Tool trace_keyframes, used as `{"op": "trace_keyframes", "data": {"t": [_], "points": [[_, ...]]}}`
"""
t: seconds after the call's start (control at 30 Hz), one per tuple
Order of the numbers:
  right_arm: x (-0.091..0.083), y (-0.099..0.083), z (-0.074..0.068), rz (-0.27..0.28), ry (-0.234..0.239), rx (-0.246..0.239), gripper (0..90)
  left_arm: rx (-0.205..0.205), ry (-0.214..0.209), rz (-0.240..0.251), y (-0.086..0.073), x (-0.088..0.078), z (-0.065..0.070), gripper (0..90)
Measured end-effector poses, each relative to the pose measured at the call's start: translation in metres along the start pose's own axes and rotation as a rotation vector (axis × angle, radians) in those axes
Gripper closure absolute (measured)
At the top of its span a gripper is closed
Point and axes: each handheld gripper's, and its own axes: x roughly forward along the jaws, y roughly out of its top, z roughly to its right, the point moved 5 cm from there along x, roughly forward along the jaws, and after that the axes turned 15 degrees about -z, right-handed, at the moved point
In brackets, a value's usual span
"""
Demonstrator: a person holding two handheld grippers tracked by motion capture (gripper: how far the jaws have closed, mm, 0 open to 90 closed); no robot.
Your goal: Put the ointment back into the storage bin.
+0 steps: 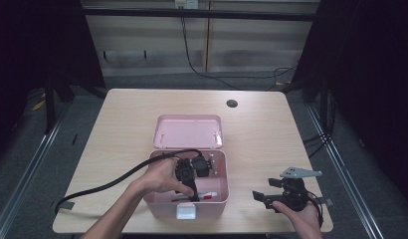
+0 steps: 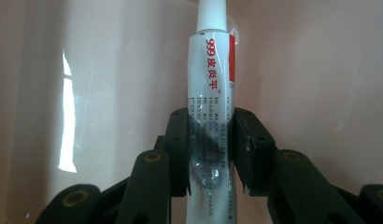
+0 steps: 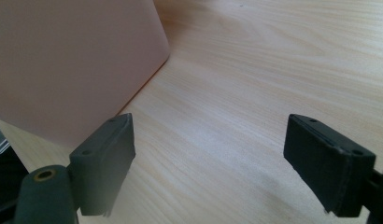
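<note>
A white ointment tube (image 2: 213, 84) with red print and a white cap is clamped between the jaws of my left gripper (image 2: 212, 149). From above, that left gripper (image 1: 192, 193) reaches down into an open pink box (image 1: 223, 172), and the tube (image 1: 209, 195) lies low near the box's front wall. To the right of the box, my right gripper (image 1: 260, 197) rests low over the table with its jaws wide apart. In its own view the right gripper (image 3: 210, 158) holds nothing, with the pink box wall (image 3: 73, 60) close on its left.
The box's pink lid (image 1: 188, 132) lies flat on the wooden table (image 1: 261, 134) behind the box. A white latch (image 1: 186, 211) sits on the box's front. A black cable (image 1: 107, 184) trails left from my left gripper. A dark round hole (image 1: 232, 103) marks the far table.
</note>
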Motion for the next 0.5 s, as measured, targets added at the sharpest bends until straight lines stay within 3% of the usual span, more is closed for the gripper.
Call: {"op": "trace_keyframes", "data": {"t": [0.4, 0.5], "points": [[0.000, 0.000, 0.000, -0.002, 0.001, 0.001, 16.3, -0.008, -0.027, -0.007, 0.006, 0.011, -0.003, 68.8], [0.000, 0.000, 0.000, -0.002, -0.001, 0.003, 16.3, 0.007, -0.026, -0.018, 0.007, 0.014, -0.002, 68.7]]}}
